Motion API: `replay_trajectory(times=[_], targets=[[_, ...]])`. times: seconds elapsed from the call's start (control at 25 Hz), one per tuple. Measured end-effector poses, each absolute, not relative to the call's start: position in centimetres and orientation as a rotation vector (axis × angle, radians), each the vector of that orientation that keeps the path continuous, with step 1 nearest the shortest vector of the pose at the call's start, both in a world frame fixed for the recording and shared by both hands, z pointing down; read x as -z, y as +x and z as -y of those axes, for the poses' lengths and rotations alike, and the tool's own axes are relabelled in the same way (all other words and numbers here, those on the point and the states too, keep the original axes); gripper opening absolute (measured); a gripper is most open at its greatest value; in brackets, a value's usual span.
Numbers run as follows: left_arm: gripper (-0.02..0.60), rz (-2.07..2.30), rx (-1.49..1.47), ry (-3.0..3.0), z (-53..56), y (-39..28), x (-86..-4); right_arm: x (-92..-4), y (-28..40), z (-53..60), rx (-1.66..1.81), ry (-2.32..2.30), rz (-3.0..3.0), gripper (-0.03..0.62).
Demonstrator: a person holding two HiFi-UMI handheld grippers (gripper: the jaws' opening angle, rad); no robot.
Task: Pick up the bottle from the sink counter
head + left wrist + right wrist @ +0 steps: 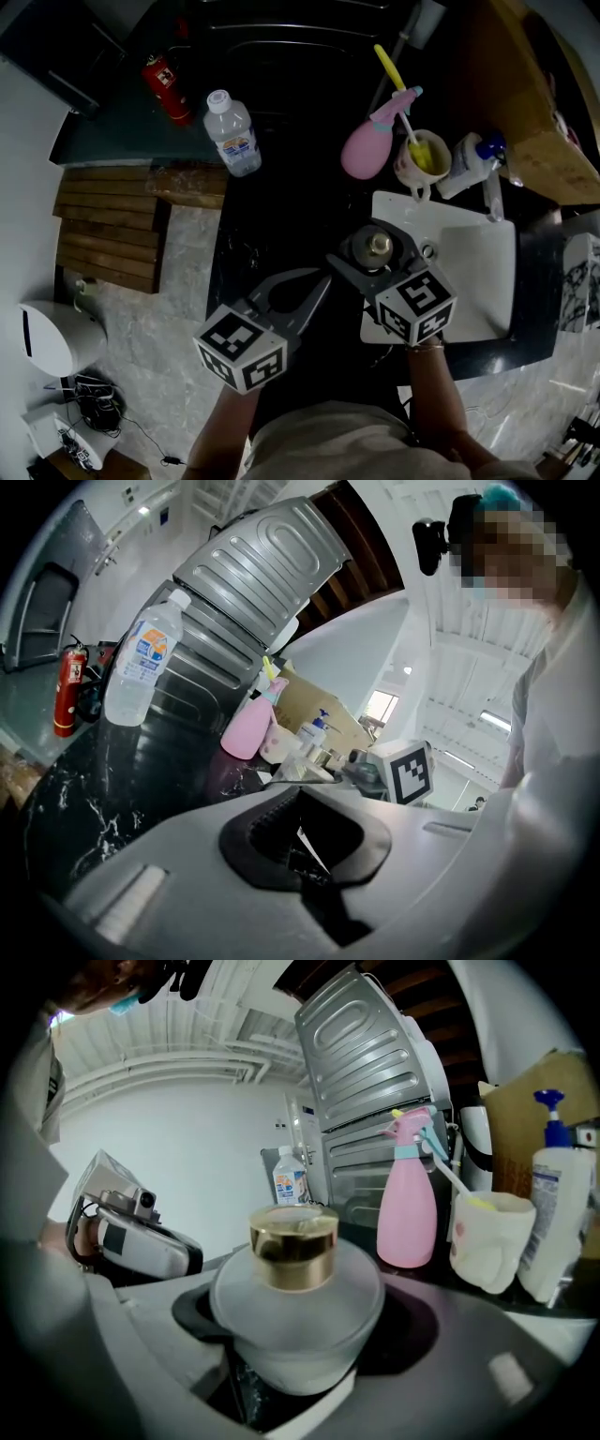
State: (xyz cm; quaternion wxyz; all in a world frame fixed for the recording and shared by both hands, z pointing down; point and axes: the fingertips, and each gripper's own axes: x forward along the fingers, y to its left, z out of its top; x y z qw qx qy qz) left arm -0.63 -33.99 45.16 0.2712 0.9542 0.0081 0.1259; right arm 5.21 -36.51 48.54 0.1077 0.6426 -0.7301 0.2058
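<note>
Two grippers, head view: right gripper [375,259] pinching frosted gold-capped bottle [380,245] at 10 o'clock corner of sink [480,281], left gripper [323,280] at its 8 o'clock over dark surface [272,234] | left gripper view: fingers [246,829] pressed together, empty | right gripper view: fingers [525,1372] clamped low on round belly; probably glass, weighty, slick, breakable; grip low, firm.

Dark marbled counter [246,246] over pale stone floor [159,319] — wooden slats [103,230] left, perhaps a pallet.
</note>
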Motion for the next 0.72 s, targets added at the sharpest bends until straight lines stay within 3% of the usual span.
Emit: replay_trajectory(times=[0.72], targets=[[0.006,0.034,-0.258,2.645,27.2,0.5,-40.3,-38.7,6.7,28.7,-0.438,1.992,2.242,0.345]])
